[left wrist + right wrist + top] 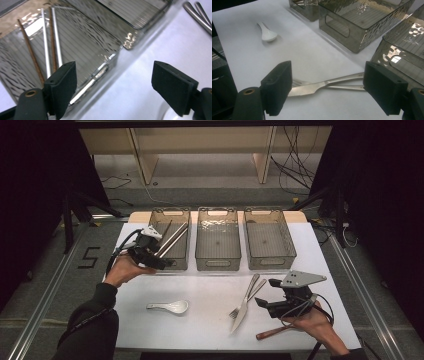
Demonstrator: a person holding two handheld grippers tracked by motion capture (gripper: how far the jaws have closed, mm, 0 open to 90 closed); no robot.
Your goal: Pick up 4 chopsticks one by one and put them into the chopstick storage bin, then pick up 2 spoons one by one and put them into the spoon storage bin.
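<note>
Three smoky plastic bins stand in a row along the far edge of the white counter (210, 320). The left bin (176, 255) holds several chopsticks (172, 240), metal and wooden, leaning from its near end up toward its far end; in the left gripper view they lie slanted across the ribbed bottom (46, 52). The left tongs (159, 261) hover at the near left corner of that bin, jaws wide apart with nothing between them. The middle bin (217, 262) and the right bin (270, 262) stand just beside it.

Near the counter's near edge, a white soup spoon (170, 307) lies left of centre. A knife (243, 307) and a fork (248, 295) lie crossed toward the right. The right tongs (267, 296) sit just beside them, jaws spread and empty, with the knife (312, 88) lying on the counter in line between the pads. A brown stick (272, 333) lies under the right hand, close to the near right corner.
</note>
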